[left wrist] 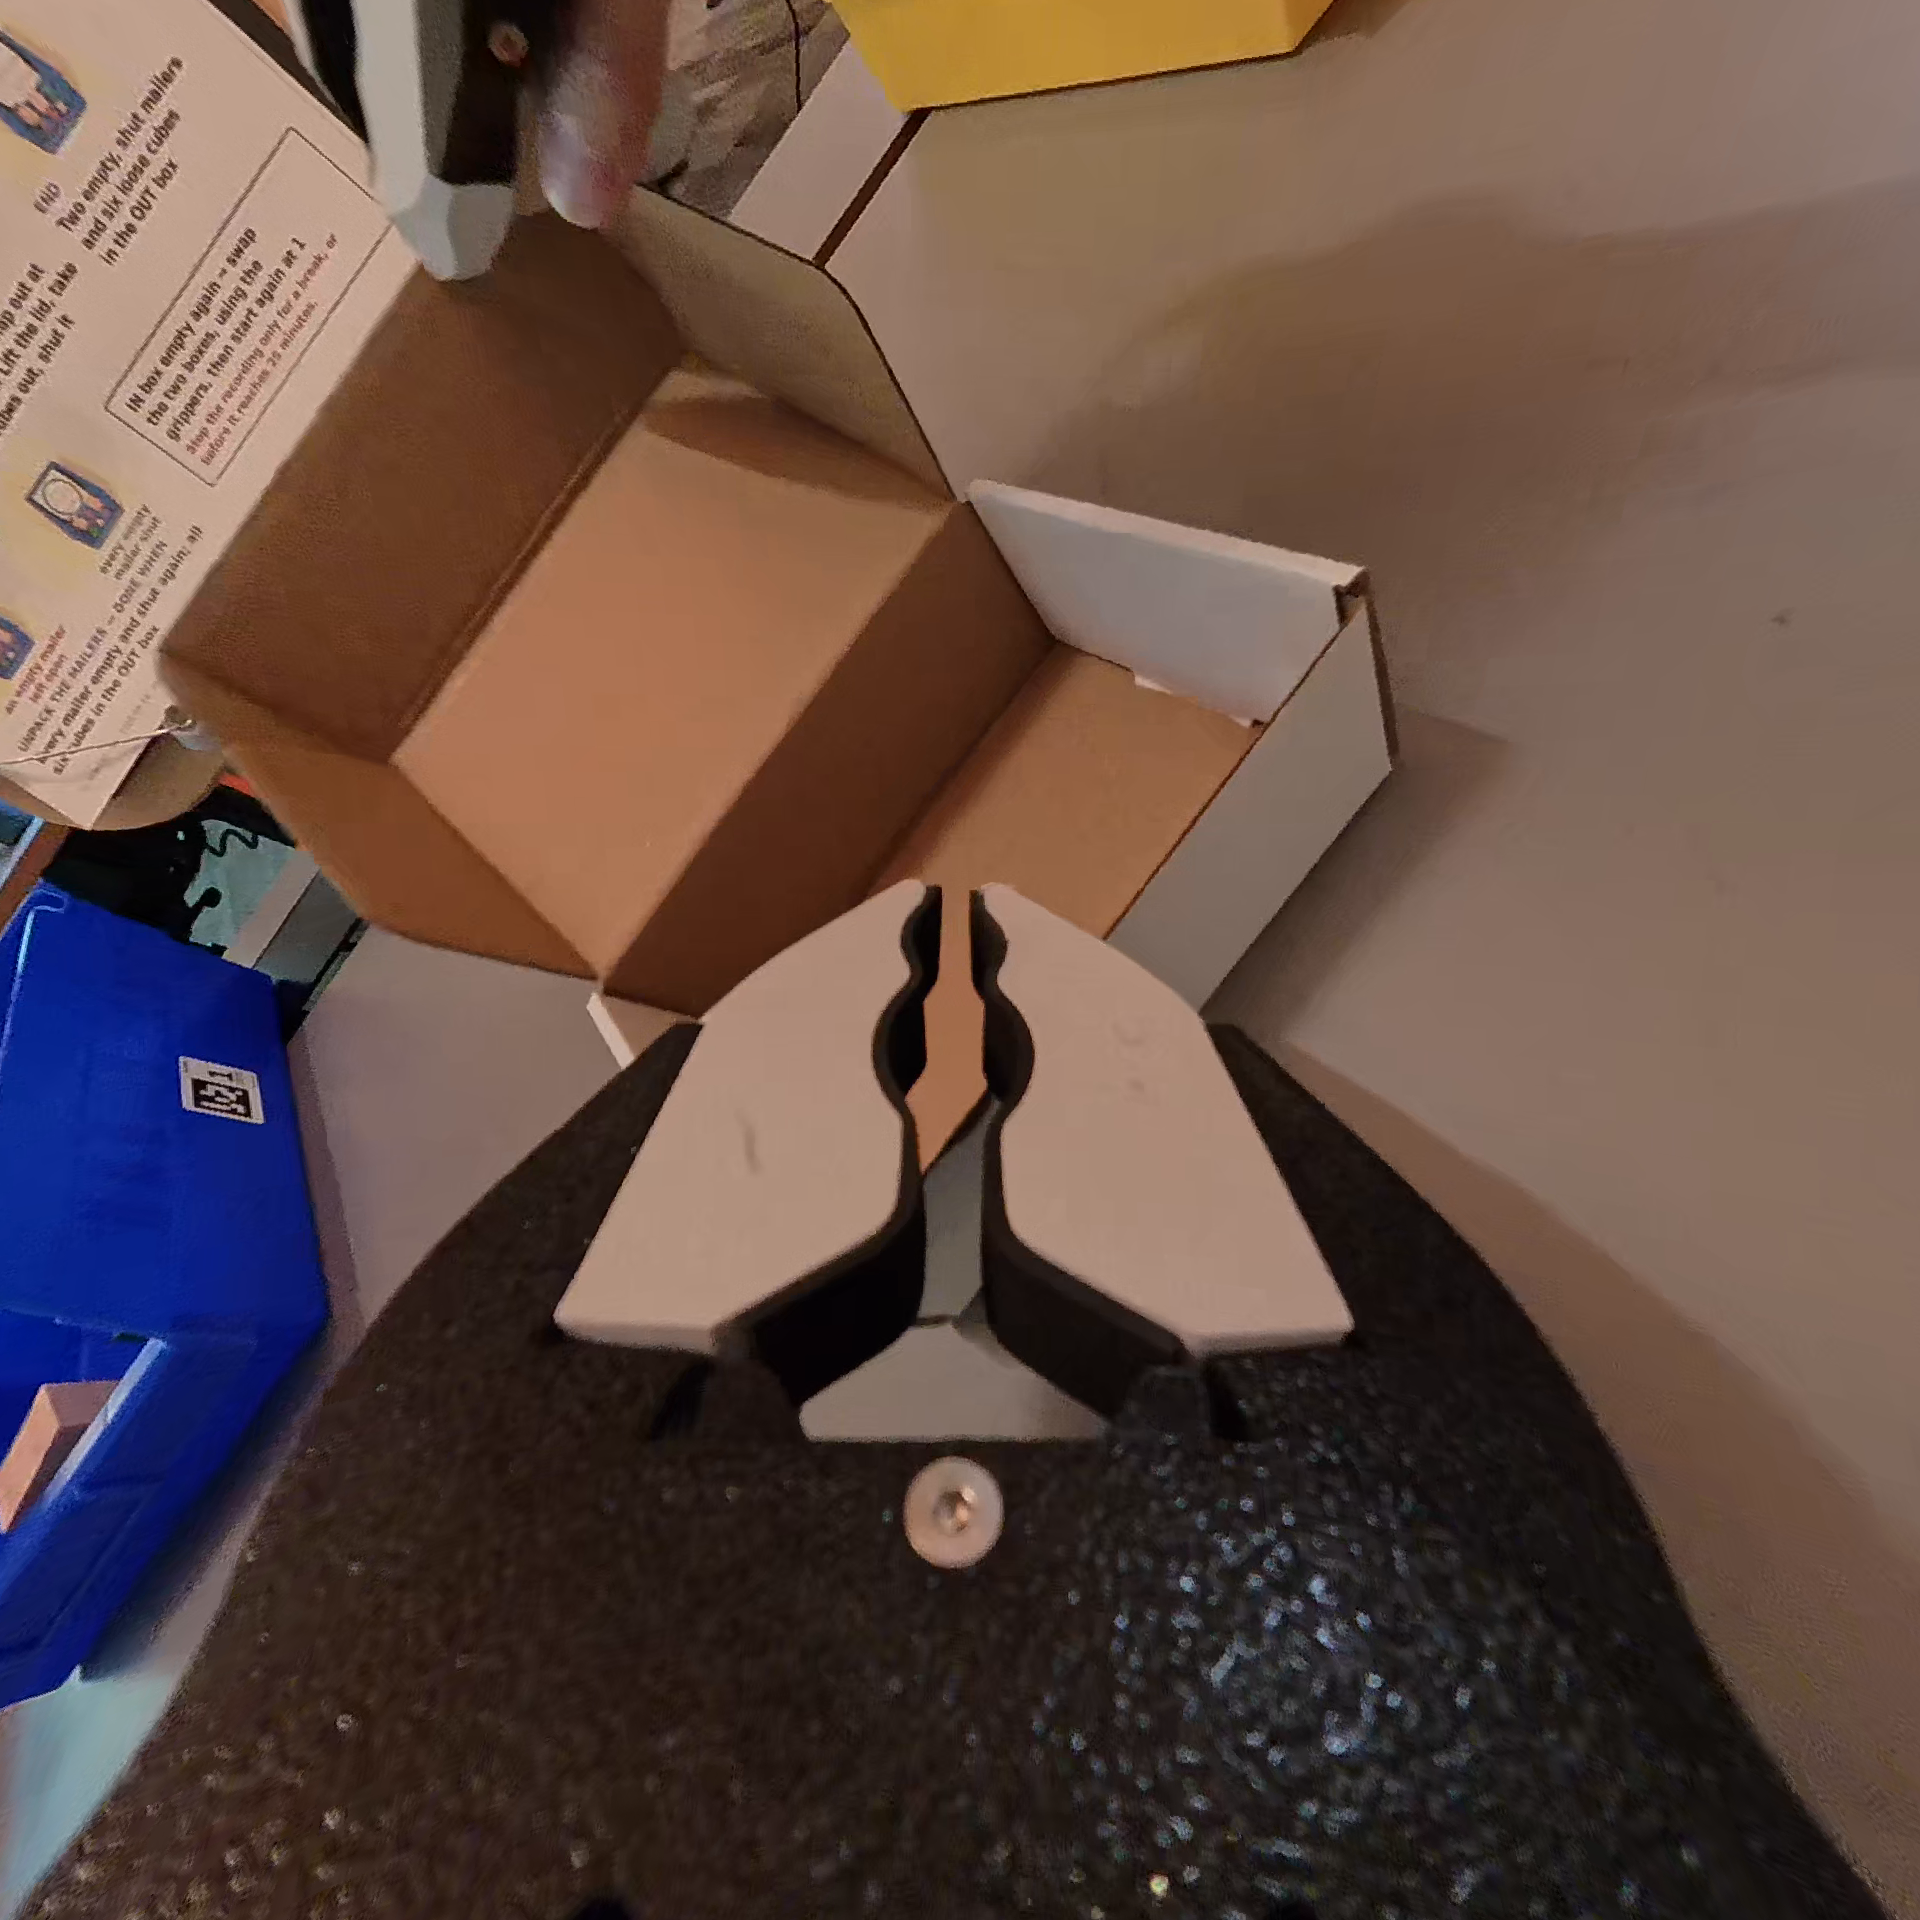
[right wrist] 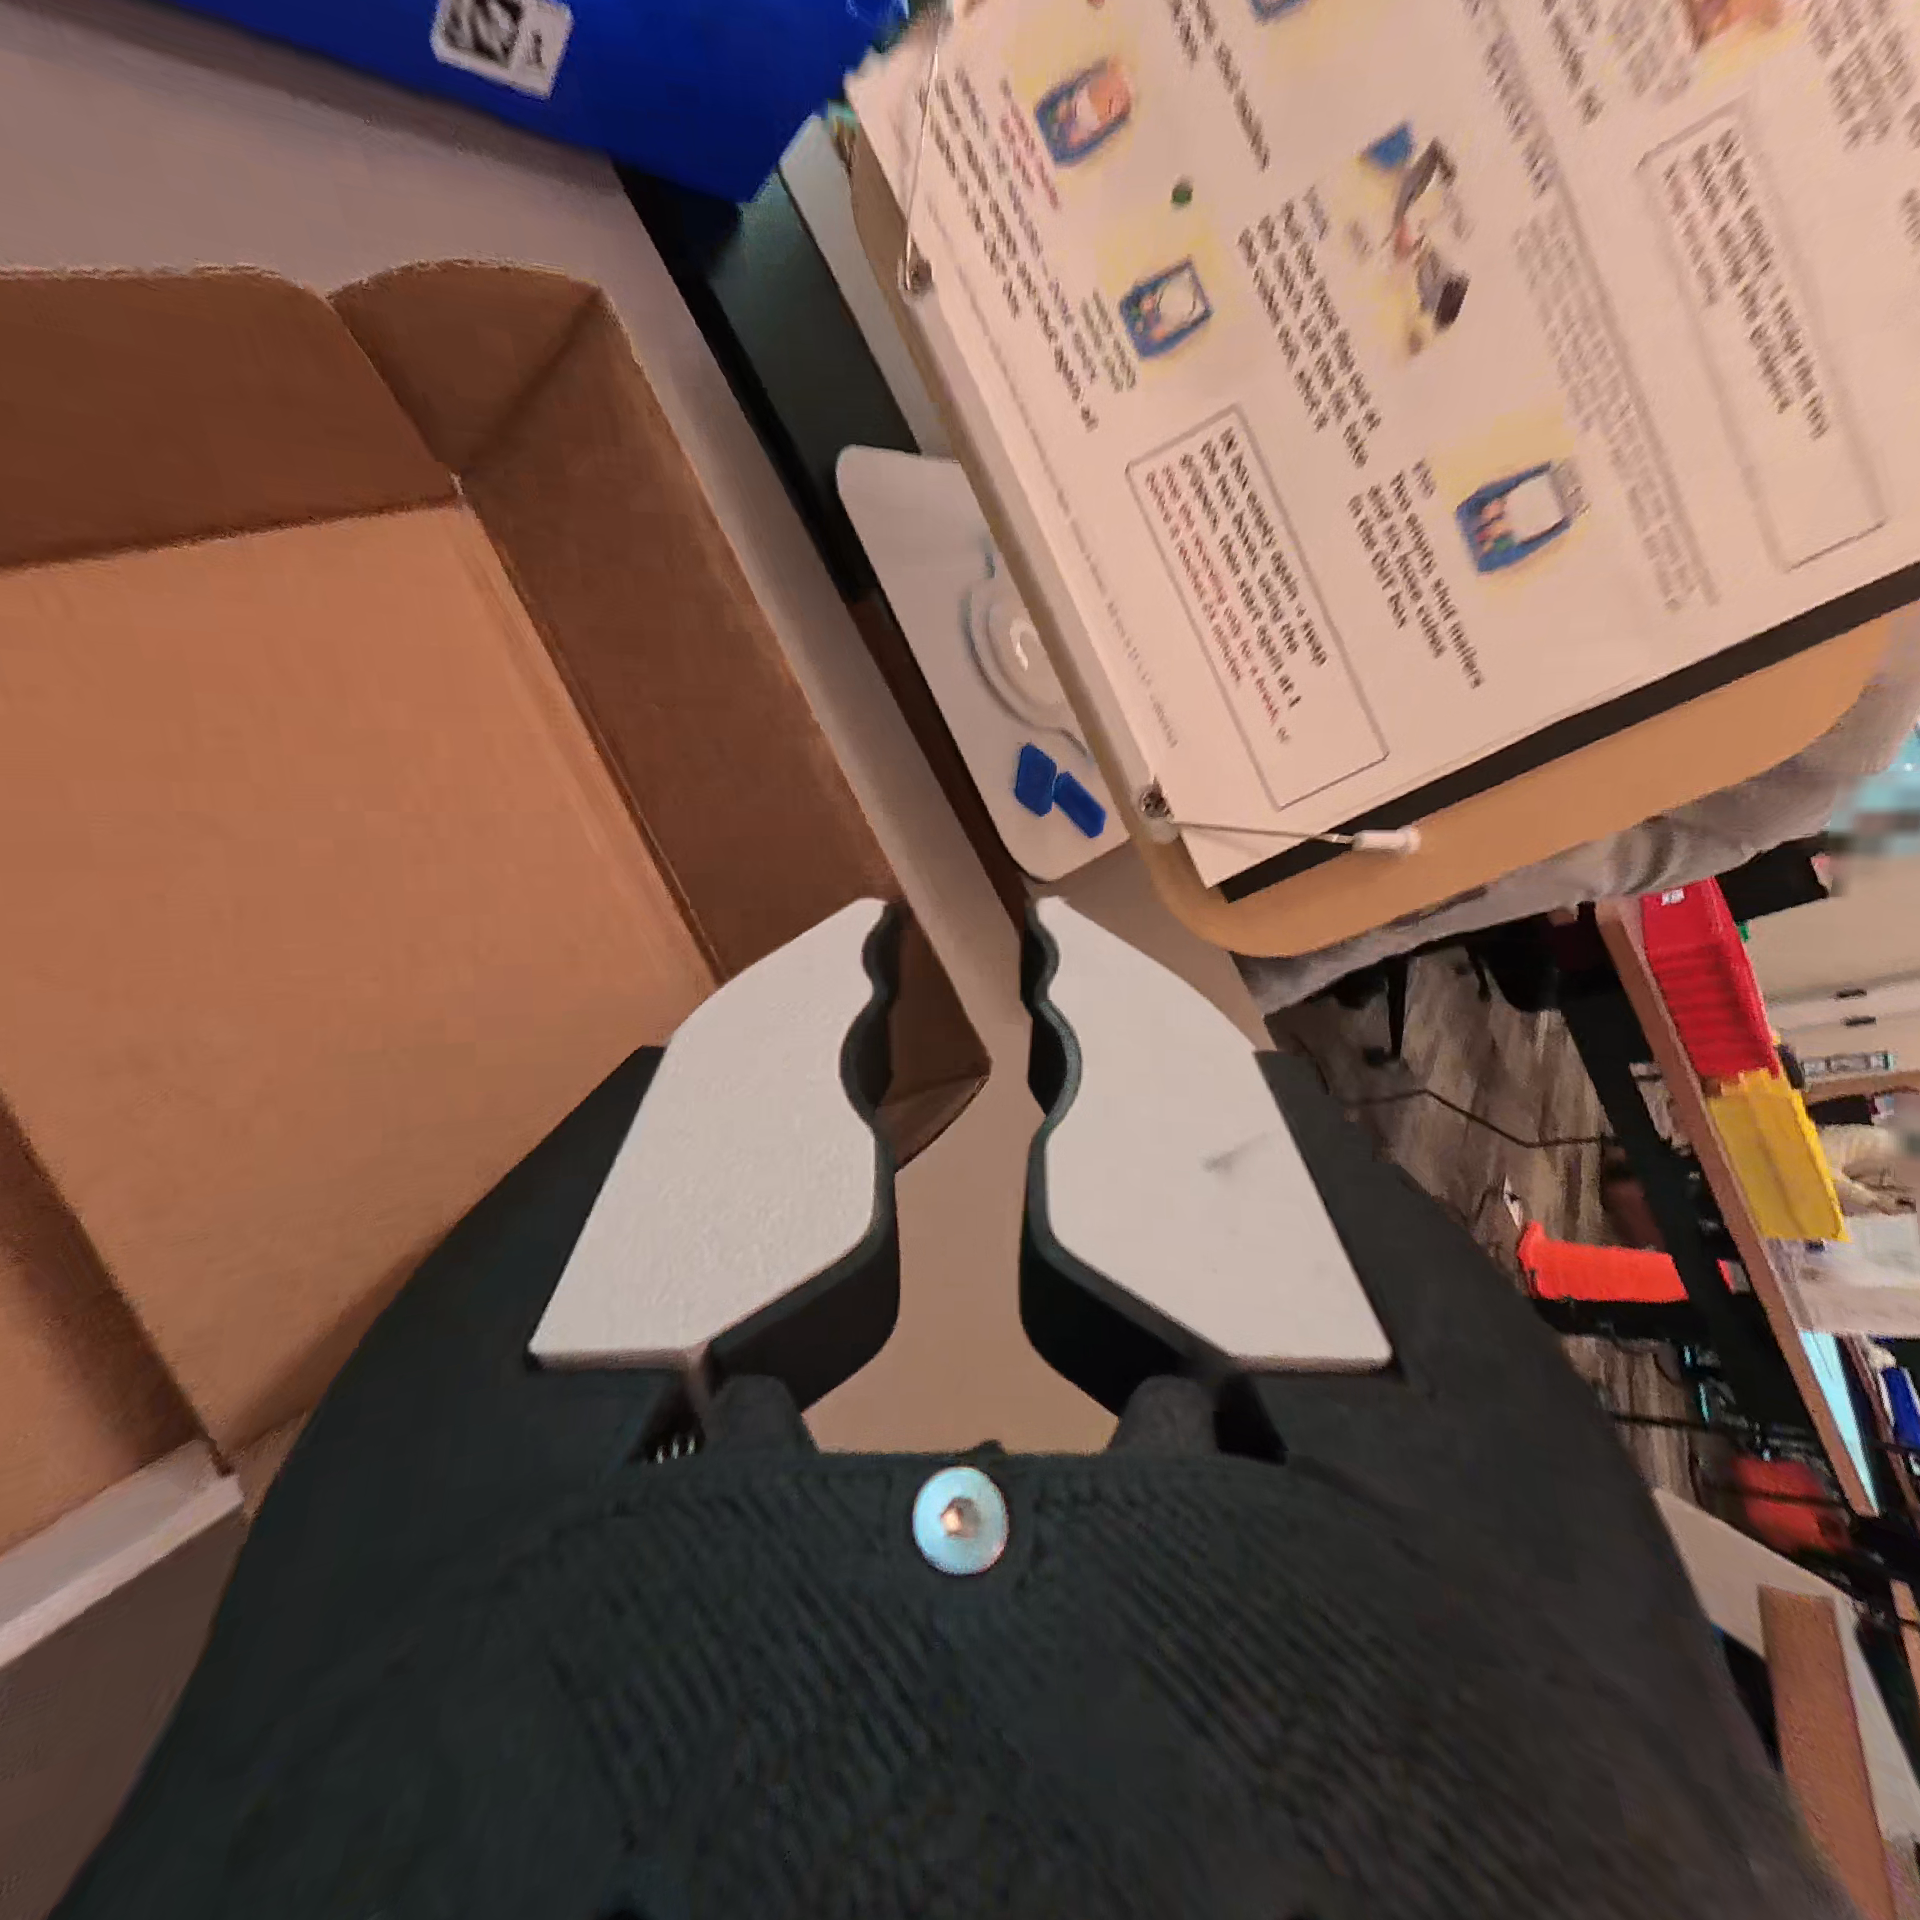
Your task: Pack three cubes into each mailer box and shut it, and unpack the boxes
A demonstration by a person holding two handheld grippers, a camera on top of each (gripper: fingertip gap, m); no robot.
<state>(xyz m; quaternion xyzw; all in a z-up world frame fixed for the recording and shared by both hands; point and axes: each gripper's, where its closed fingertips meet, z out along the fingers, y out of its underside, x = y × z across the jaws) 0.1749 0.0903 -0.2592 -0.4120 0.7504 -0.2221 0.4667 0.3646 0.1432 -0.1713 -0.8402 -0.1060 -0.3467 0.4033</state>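
Note:
An open mailer box (left wrist: 1288,790), white outside and brown inside, stands on the pale table (left wrist: 1558,520) with its lid (left wrist: 644,665) raised. The part of its floor that shows holds no cube. My left gripper (left wrist: 956,904) hovers over the box's front wall, its fingers a narrow slit apart with nothing between them. My right gripper (right wrist: 956,925) is open at the lid's far edge. A corner of the lid's brown side flap (right wrist: 925,1039) lies between its fingers, and only the left pad is near it. The right gripper also shows in the left wrist view (left wrist: 457,218), at the lid's top.
A blue bin (left wrist: 135,1247) stands left of the box, with a tan block (left wrist: 52,1444) in it; it also shows in the right wrist view (right wrist: 623,62). A yellow bin (left wrist: 1070,42) is at the back. An instruction sheet on a board (right wrist: 1403,416) leans beside the lid.

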